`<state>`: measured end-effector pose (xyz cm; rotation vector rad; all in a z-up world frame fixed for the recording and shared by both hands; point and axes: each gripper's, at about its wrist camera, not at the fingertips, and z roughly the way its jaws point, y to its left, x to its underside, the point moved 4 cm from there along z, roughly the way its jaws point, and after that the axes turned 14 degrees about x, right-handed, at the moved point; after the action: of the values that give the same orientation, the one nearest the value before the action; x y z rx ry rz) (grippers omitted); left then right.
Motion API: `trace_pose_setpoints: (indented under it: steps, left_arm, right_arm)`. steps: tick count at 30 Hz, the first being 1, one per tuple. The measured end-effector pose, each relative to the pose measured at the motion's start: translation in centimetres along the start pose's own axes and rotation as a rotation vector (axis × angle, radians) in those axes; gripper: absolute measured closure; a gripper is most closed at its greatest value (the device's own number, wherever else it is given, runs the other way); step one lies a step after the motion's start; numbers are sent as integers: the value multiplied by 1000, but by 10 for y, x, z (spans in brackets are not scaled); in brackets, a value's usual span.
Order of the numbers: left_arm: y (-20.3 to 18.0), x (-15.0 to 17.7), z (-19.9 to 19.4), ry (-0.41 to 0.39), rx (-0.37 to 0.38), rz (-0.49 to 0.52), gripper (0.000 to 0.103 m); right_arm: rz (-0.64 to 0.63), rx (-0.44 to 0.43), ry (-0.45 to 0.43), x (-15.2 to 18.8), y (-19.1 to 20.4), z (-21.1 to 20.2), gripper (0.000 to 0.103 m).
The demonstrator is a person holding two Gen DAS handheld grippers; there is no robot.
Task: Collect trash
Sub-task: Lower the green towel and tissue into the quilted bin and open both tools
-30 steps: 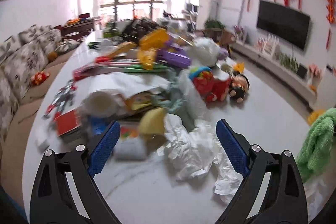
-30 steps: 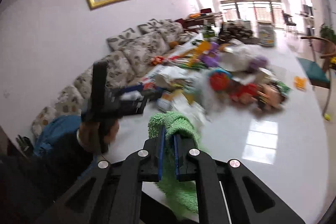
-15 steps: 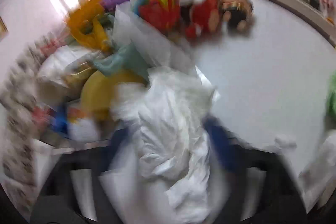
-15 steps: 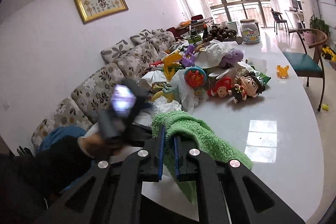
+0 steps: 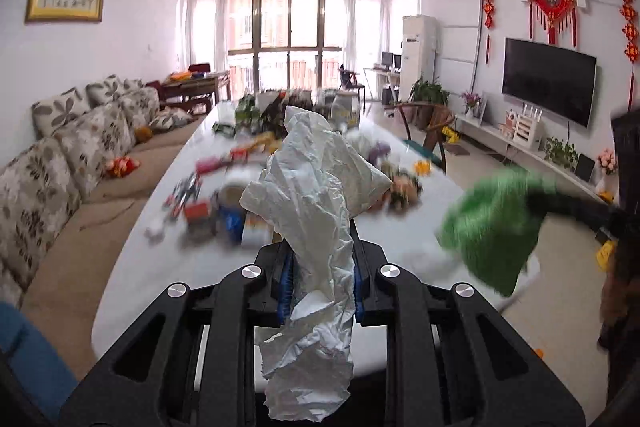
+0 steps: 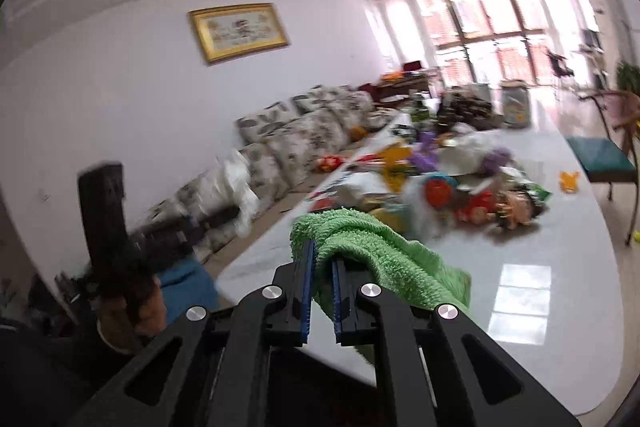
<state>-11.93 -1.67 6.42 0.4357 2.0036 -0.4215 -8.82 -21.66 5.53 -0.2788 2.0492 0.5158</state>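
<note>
Tissue (image 5: 316,211) clamped in our left gripper (image 5: 322,285), right gripper (image 6: 322,291) clamped on cloth (image 6: 376,251); loose tail below may tear free.

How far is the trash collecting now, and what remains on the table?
Done: nothing visibly binned; no bin shows. In hand: the left gripper is shut on the crumpled white paper, lifted off the table; the right gripper clamps a green cloth. Left: a blurred pile of toys and wrappers lies there.
</note>
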Motion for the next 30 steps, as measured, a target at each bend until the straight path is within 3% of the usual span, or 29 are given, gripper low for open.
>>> trace_pose_setpoints:
  steps: [4, 7, 10, 14, 19, 20, 21, 22, 23, 24, 25, 27, 30]
  left_arm:
    - [-10, 72, -4, 111, -24, -9, 82]
    - [-7, 137, 16, 265, -29, -61, 82]
    - [1, 180, 42, 397, -2, -139, 81]
    - [12, 245, 92, 590, -6, -209, 81]
    - [19, 296, 148, 792, 11, -239, 77]
    - [18, 300, 152, 818, 10, -235, 71]
    - [17, 304, 156, 850, 20, -234, 57]
    - [19, 310, 159, 882, 9, -242, 49]
    - [21, 311, 159, 893, 0, -244, 33]
    - [23, 312, 161, 903, 3, -250, 25]
    - [25, 311, 161, 909, -5, -255, 24]
    - [29, 308, 163, 925, -15, -256, 19]
    - [28, 302, 163, 945, -4, -246, 16]
  right_arm:
    - [-46, -38, 82, 35, 36, -10, 95]
    - [-73, -26, 176, 79, 53, -3, 95]
    - [-50, -30, 293, 129, 58, 18, 95]
    - [-80, 70, 434, 201, 52, 67, 95]
    - [-92, 169, 625, 271, 23, 141, 95]
    - [-73, 171, 667, 283, 17, 151, 95]
    - [-59, 174, 709, 296, 10, 162, 94]
    - [-46, 181, 754, 306, 4, 170, 89]
    - [-35, 196, 786, 312, -1, 174, 86]
    - [-25, 197, 793, 314, -4, 175, 77]
    - [-19, 191, 794, 313, -5, 175, 61]
    - [-45, 204, 769, 305, -4, 171, 48]
    - [-76, 198, 737, 293, -1, 163, 46]
